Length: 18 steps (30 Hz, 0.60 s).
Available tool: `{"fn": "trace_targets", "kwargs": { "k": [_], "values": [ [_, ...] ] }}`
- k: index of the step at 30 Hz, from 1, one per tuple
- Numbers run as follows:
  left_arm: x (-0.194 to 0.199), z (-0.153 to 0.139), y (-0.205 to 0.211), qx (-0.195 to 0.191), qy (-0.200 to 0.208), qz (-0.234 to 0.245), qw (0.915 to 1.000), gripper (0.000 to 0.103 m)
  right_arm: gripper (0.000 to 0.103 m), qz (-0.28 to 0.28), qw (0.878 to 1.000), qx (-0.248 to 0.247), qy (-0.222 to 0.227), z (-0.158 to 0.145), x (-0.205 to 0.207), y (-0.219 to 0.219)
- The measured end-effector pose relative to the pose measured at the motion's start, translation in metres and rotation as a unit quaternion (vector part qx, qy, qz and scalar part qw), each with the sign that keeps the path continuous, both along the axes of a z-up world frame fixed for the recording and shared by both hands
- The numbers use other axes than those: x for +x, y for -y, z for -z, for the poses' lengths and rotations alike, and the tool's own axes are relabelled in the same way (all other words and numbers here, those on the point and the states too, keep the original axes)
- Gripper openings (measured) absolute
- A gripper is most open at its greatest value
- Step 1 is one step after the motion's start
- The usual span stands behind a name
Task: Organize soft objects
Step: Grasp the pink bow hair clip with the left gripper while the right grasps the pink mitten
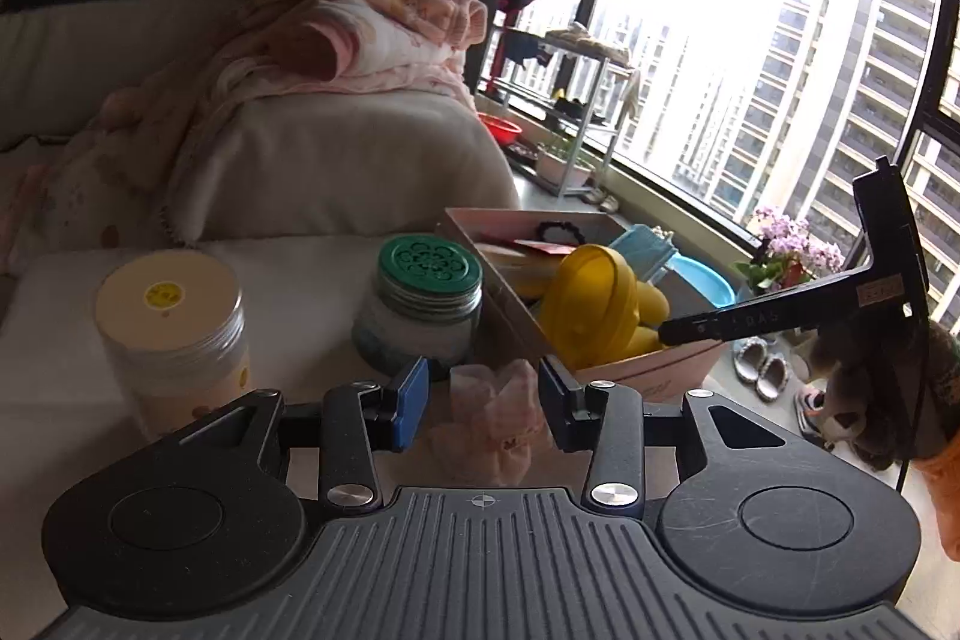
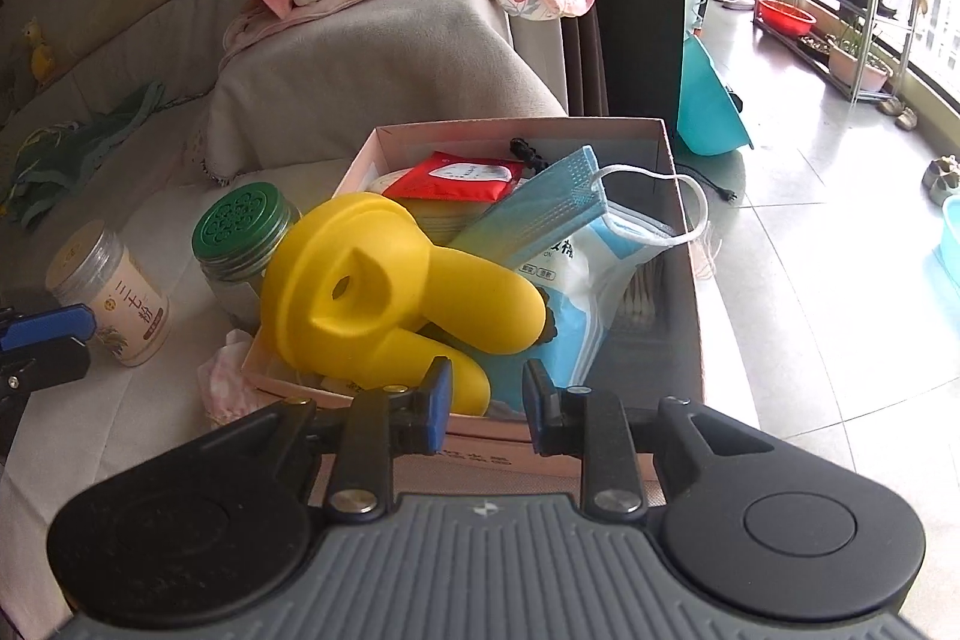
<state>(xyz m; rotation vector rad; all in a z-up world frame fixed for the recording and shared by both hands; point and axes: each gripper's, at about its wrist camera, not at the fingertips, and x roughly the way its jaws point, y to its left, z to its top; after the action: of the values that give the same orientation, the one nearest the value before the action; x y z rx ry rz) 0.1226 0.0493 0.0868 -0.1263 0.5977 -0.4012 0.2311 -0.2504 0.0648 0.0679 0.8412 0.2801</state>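
- While the left gripper (image 1: 483, 403) hangs low over the white tabletop (image 1: 300, 268), its blue pads sit apart with a crumpled pink cloth (image 1: 495, 415) lying between them; can't tell if either pad touches it.
- That cloth is on the table, just left of the near corner of the pink cardboard box (image 2: 681, 280).
- Right gripper (image 2: 486, 415) has a gap between its pads too, nothing pinched, hovering at the box's near edge right by the yellow rubber toy (image 2: 384, 292).
- Inside the box: the toy, a blue face mask (image 2: 540, 208), a red packet (image 2: 462, 175).
- Left of the box stand a green-lid jar (image 1: 429, 304) and a cream-lid jar (image 1: 174, 328).
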Motion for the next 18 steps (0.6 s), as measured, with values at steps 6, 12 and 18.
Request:
{"fn": "trace_targets", "kwargs": {
  "k": [6, 12, 18],
  "values": [
    [-0.016, 0.028, -0.022, 0.014, -0.042, -0.041, 0.9982, 0.044, 0.027, -0.015, 0.999, -0.025, 0.043, -0.01, -0.02, -0.007],
    [-0.035, 0.047, -0.006, 0.026, -0.051, 0.03, 0.9979, 0.044, 0.054, -0.073, 0.991, -0.035, 0.105, -0.03, -0.061, -0.045],
    [-0.054, 0.064, 0.011, 0.103, -0.059, 0.063, 0.9909, 0.044, 0.058, -0.111, 0.988, -0.043, 0.102, 0.005, -0.093, -0.081]
  ]
}}
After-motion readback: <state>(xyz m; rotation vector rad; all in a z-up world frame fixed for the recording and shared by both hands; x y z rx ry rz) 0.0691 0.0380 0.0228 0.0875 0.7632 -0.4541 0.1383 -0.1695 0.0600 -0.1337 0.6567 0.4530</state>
